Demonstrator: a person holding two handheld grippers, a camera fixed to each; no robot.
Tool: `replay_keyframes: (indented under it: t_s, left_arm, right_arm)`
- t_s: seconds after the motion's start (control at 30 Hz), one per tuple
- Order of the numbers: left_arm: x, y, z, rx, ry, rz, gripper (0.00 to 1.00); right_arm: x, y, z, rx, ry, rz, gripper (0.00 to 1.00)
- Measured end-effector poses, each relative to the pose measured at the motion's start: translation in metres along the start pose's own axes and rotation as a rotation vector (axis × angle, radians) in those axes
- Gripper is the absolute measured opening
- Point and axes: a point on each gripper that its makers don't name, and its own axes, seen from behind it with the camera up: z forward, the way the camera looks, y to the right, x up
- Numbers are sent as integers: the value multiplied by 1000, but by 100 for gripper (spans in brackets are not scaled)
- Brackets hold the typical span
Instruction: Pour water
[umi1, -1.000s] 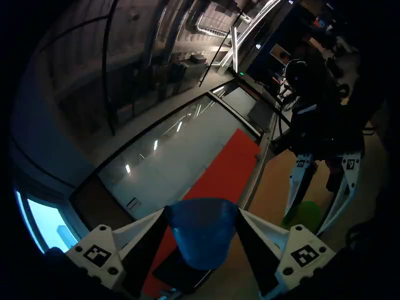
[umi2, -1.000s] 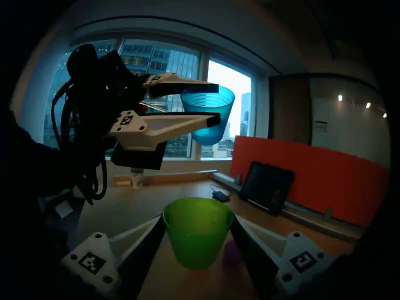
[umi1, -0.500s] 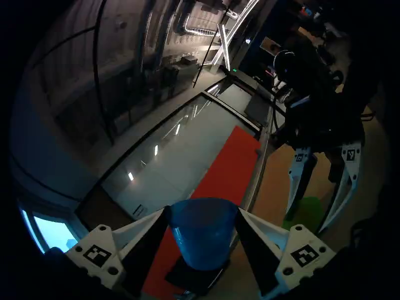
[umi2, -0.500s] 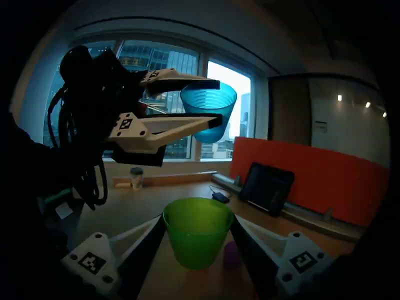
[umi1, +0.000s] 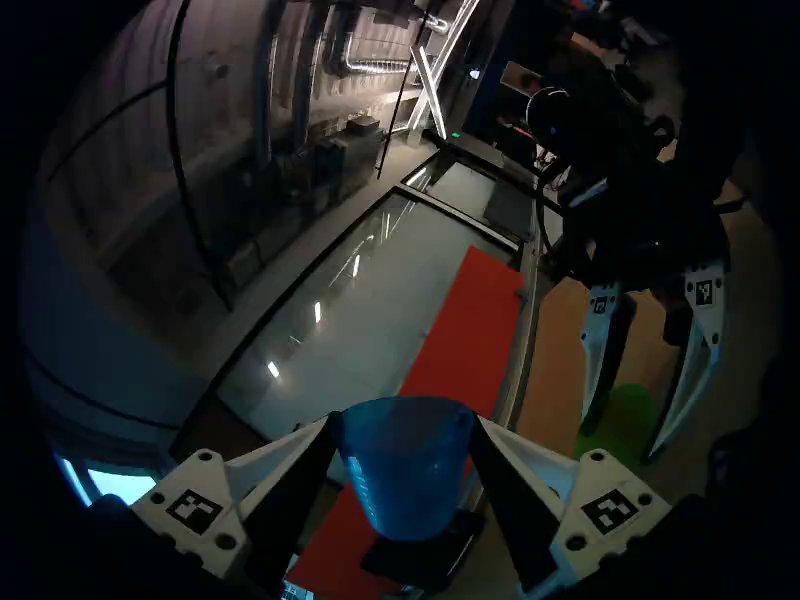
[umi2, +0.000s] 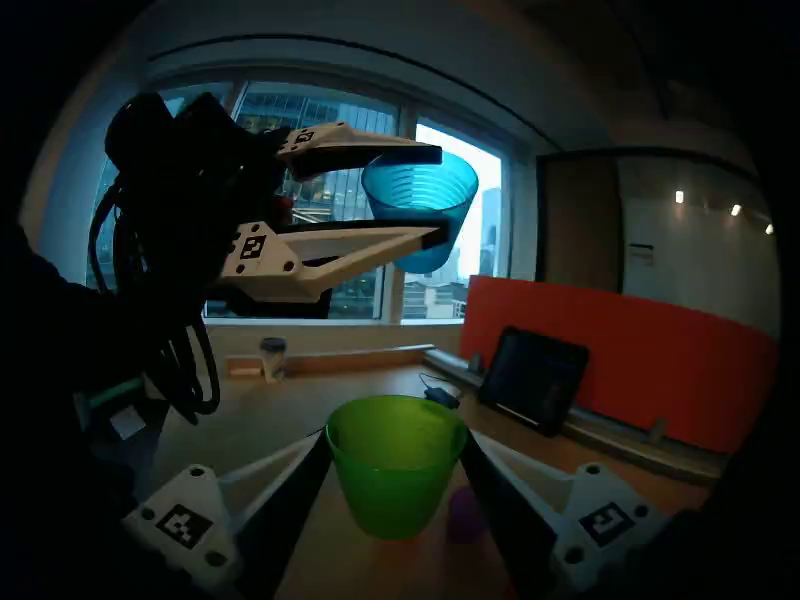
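Observation:
My left gripper (umi1: 405, 470) is shut on a translucent blue cup (umi1: 405, 470), held high in the air. In the right gripper view the same blue cup (umi2: 420, 205) hangs tilted between the left gripper's white fingers (umi2: 350, 245), above and a little behind the green cup. My right gripper (umi2: 397, 465) is shut on a green cup (umi2: 397, 465), upright just over the wooden table (umi2: 300, 420). In the left gripper view the green cup (umi1: 625, 420) sits low at the right between the right gripper's fingers (umi1: 600, 350). I see no water in either cup.
An orange partition (umi2: 640, 350) runs along the table's right side with a dark tablet (umi2: 530, 375) leaning against it. A small paper cup (umi2: 272, 355) stands near the window ledge. A purple object (umi2: 462, 510) lies behind the green cup. Cables hang from the left gripper.
The left gripper has risen slightly and tilted the blue cup further, its mouth turning more toward the right gripper's camera. The green cup has stayed put.

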Motion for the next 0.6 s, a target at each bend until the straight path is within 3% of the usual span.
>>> replay_keyframes:
  t_s: [0.6]
  left_arm:
    - [6,-3,6,0,-3,96,89]
  right_arm:
    - [1,2,1,-3,5,6,92]
